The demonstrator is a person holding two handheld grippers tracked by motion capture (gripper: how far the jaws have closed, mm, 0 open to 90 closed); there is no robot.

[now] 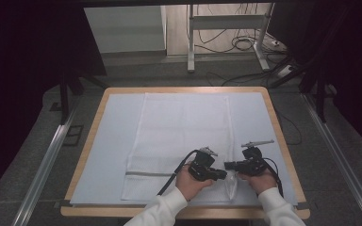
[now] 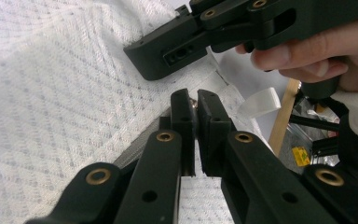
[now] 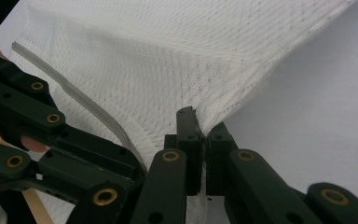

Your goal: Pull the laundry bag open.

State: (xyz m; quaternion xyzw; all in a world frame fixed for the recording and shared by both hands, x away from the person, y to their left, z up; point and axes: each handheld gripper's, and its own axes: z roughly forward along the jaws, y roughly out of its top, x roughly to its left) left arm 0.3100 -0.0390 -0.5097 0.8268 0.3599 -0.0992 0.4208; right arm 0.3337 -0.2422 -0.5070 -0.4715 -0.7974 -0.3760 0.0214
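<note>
A: Why are both grippers crowded at the near right corner of the towel [image 1: 179, 141]?

B: My guess is a fold or a lift. The right gripper [image 3: 204, 140] has its jaws clamped on the towel's edge, which puckers up into them. The left gripper [image 2: 196, 116] is clenched too, just beside it, with what looks like towel hem pinched between its jaws, though that part is hard to make out.

A: Where does the towel lie?

B: Flat on the pale sheet [image 1: 108, 141] that covers the table [image 1: 90, 141], long side running away from the person, a grey band [image 1: 146, 173] across its near end.

A: Anything in the way?

B: Mostly each other: the two grippers nearly touch, so they would have to part carefully. Beyond the table there is a metal stand [image 1: 226, 28] and loose cables [image 1: 240, 44] on the floor, well apart.
</note>
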